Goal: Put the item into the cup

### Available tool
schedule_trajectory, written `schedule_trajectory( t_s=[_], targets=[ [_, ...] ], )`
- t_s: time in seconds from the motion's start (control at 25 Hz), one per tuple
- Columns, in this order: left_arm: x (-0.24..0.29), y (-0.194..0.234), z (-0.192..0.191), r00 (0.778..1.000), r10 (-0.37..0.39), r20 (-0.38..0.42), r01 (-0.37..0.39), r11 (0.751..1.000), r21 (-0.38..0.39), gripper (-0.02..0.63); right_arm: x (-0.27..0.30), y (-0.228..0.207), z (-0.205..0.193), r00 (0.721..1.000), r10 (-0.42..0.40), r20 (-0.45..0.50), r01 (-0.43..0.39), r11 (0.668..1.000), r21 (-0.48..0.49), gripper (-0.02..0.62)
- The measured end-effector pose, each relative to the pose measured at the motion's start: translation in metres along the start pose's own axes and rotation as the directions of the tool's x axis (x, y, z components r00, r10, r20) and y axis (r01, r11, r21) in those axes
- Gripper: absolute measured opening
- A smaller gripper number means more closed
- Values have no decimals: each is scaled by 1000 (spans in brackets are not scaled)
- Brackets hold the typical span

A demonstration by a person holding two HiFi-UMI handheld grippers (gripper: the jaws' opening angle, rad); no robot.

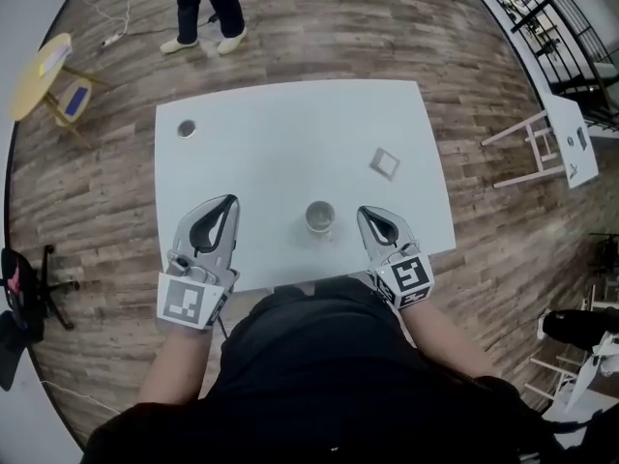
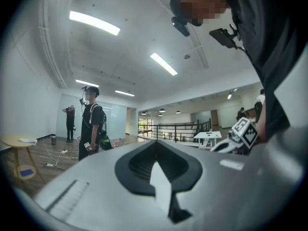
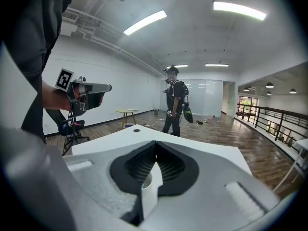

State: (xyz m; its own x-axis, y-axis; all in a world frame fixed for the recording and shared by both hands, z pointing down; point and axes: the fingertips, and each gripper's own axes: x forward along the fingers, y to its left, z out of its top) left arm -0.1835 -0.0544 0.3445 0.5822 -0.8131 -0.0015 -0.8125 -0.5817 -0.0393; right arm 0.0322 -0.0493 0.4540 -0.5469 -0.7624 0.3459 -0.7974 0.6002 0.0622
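Sitting far left on the white surface, a small round item lies well apart from everything else. The left gripper hovers at the near left, fingers pressed together on nothing. The cup stands upright near the near edge. A square piece lies farther right. The right gripper, just right of the cup, has its fingers pressed together, empty.

I'm getting bright, even light. Ceiling strip lights are clipping to pure white in both gripper views. The white table is washing out slightly in the head view, and I'm seeing only faint, soft shadows on it. Fisheye is bending lines toward the edges, and corners are vignetting black. The left gripper and right gripper bodies are reading soft, close to the lens.
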Motion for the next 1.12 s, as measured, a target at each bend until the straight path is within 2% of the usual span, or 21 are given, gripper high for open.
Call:
schedule_trajectory(
  t_s=[0.08, 0.2, 0.32, 0.68, 0.92, 1.12],
  targets=[
    [3, 4, -3, 1000, 12, 7, -12, 1000, 7, 0, 5, -7, -3, 1000, -9, 9, 9, 1000, 27, 2],
    [6, 5, -1, 999, 48, 7, -47, 997, -57, 0, 10, -31, -8, 997, -70, 14, 69, 994, 85, 2],
    [8, -1, -8, 999, 31, -9, -31, 1000, -7, 0, 6, -54, -14, 993, -112, 24, 109, 989, 103, 2],
    [28, 3, -11, 997, 66, -43, -67, 998, -8, 0, 6, -101, -35, 978, -207, -6, 206, 973, 107, 2],
    [41, 0, -6, 995, 74, -71, -73, 997, 13, 0, 10, -122, -59, 975, -219, -43, 223, 965, 141, 3],
    [46, -5, -11, 990, 66, -125, -64, 998, 19, 0, 18, -135, -78, 967, -241, -77, 251, 955, 160, 78]
  ],
)
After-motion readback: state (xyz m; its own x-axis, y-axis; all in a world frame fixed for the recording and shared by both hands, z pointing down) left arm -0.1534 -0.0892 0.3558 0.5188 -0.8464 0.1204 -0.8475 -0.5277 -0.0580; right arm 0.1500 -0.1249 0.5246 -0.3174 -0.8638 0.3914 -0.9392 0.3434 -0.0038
